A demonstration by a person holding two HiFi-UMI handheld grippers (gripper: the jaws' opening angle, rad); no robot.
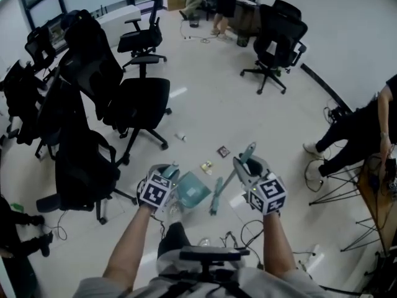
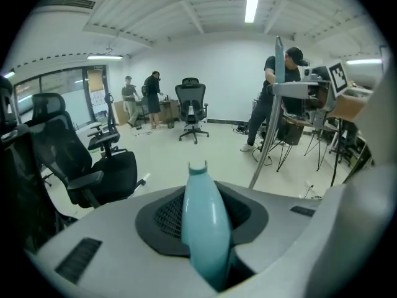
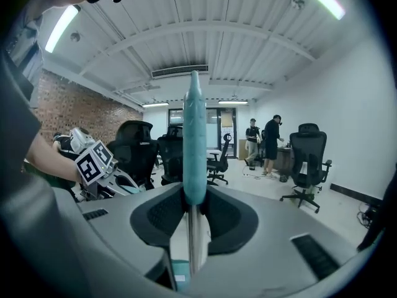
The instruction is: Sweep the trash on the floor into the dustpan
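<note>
Left tool [image 1: 170, 174] grips the dustpan [image 1: 193, 190], right tool [image 1: 247, 163] the broom [image 1: 216, 198]; a hard sweep could scatter the wrappers [image 1: 206, 166] beyond it.

left gripper [image 2: 201, 216]: grey shell, black pads | right gripper [image 3: 193, 216]: alike | marker cube [image 1: 156, 190]: black-white squares | sleeve [image 1: 93, 288]: grey

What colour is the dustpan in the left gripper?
The dustpan is light teal, clearest in the head view.

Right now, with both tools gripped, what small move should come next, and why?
Probably set the dustpan down just short of the yellowish scrap: the left gripper is shut on it, the right gripper on the broom, and that scrap lies just beyond both.
</note>
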